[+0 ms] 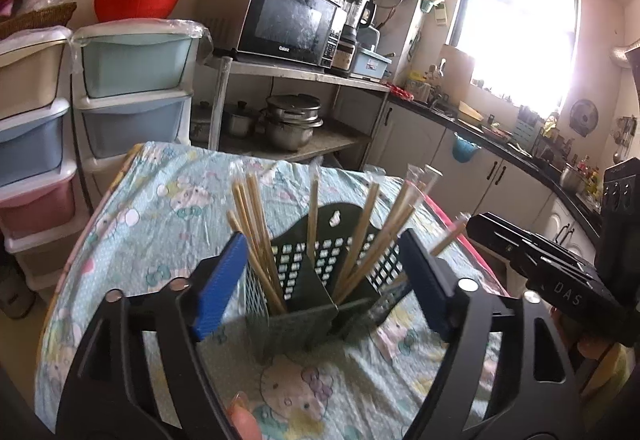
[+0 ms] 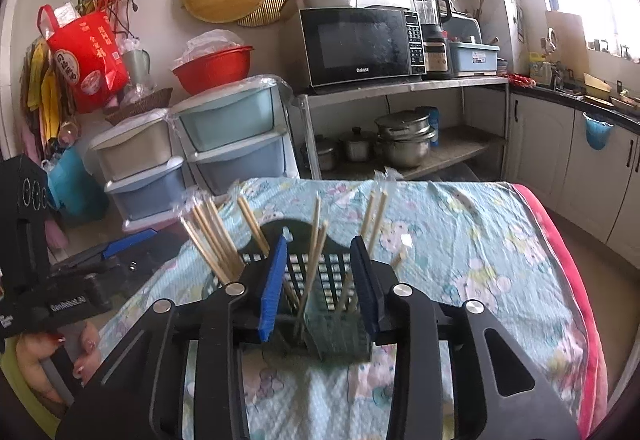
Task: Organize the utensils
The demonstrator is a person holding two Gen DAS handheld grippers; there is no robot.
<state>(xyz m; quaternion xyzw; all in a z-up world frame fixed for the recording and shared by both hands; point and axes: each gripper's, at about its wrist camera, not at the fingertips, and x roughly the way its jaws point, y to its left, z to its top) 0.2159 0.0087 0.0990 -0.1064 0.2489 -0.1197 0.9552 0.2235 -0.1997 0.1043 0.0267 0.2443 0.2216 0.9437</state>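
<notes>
A dark utensil basket (image 1: 320, 280) is standing on the tablecloth (image 1: 160, 240) ahead of both grippers, holding upright chopsticks (image 1: 256, 232); left gripper (image 1: 324, 272) is gaping wide, right gripper (image 2: 320, 288) partly open, both gripping nothing.

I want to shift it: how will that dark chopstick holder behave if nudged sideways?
The chopstick holder looks like light perforated plastic, so it probably slides easily on the tablecloth. The cloth is wrinkled, so an edge may snag. Tall chopsticks lean outward above the rim, so it could tip.

wooden chopsticks (image 1: 256, 232), perforated plastic caddy (image 1: 320, 264), printed cloth (image 1: 160, 240)
</notes>
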